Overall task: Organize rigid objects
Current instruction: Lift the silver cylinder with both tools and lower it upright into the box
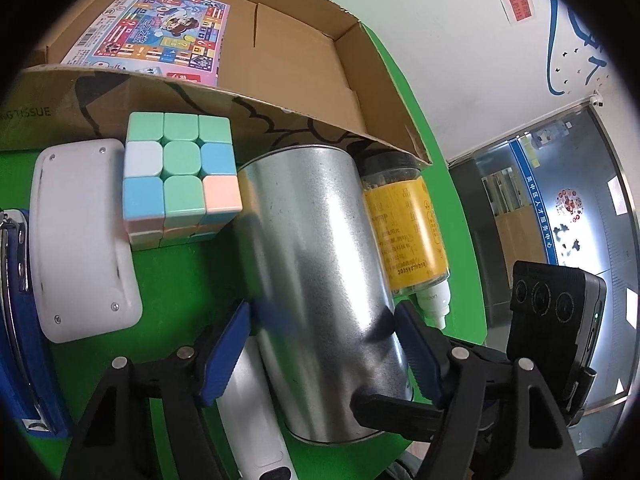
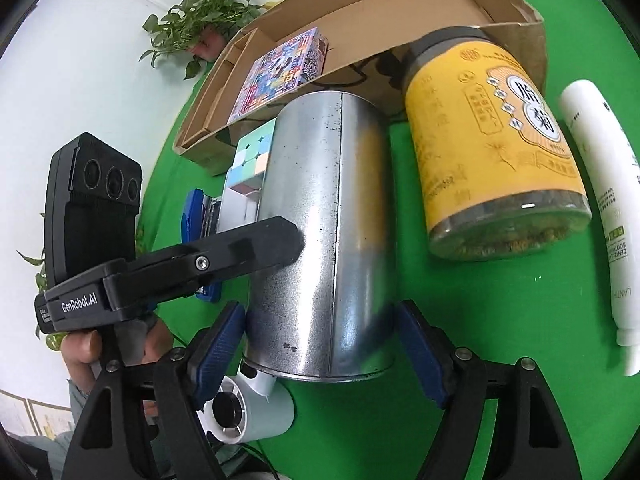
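A tall silver metal can (image 1: pixel 320 280) stands on the green table (image 1: pixel 172 280). My left gripper (image 1: pixel 324 352) has a blue pad on each side of the can, pressed against it. My right gripper (image 2: pixel 320 352) also holds its pads on both sides of the can (image 2: pixel 324 240), seen from the other side. The left gripper's finger (image 2: pixel 240 252) shows touching the can in the right wrist view. A pastel puzzle cube (image 1: pixel 180 176), a yellow-labelled jar (image 1: pixel 404 232) and a white tube (image 2: pixel 604 208) stand or lie nearby.
An open cardboard box (image 1: pixel 304 56) behind holds a colourful flat game box (image 1: pixel 156 32). A white plastic device (image 1: pixel 84 240) and a blue stapler (image 1: pixel 16 312) lie left. A white handheld device (image 2: pixel 248 404) lies by the can's base. A potted plant (image 2: pixel 200 20) stands beyond.
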A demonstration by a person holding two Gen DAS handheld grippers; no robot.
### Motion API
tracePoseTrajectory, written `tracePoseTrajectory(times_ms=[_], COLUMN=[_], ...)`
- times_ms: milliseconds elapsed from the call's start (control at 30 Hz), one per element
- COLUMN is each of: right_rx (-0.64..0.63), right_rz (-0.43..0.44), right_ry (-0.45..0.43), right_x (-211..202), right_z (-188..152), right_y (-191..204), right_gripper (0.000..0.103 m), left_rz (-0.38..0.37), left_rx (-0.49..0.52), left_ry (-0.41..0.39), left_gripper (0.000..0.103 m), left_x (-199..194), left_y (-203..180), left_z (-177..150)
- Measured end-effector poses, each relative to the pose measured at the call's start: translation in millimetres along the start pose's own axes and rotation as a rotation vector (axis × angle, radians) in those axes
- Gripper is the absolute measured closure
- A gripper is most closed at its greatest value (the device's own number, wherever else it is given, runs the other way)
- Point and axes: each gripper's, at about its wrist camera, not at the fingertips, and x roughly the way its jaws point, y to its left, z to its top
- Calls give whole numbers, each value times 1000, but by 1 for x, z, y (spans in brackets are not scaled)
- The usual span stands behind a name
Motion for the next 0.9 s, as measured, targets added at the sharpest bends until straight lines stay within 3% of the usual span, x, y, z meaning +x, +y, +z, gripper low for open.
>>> tracePoseTrajectory(times_ms=[333, 400, 567, 900], right_rx=[-37, -39, -47, -39], right_rz=[-72, -75, -71, -76], right_ry=[-54, -65, -62, -86], right_x=[1, -2, -4, 6], right_z=[-4, -8, -7, -10], right_y=[14, 12, 9, 22], right_gripper=[26, 26, 26, 26], left_rz=[39, 34, 6, 41], left_rx=[51, 34, -15, 41], left_ry=[-18, -11, 40, 32], left_gripper=[39, 38, 23, 23], left_x=[-12, -12, 2, -2], left_y=[-10, -9, -2, -14], left_z=[-6, -6, -3, -4])
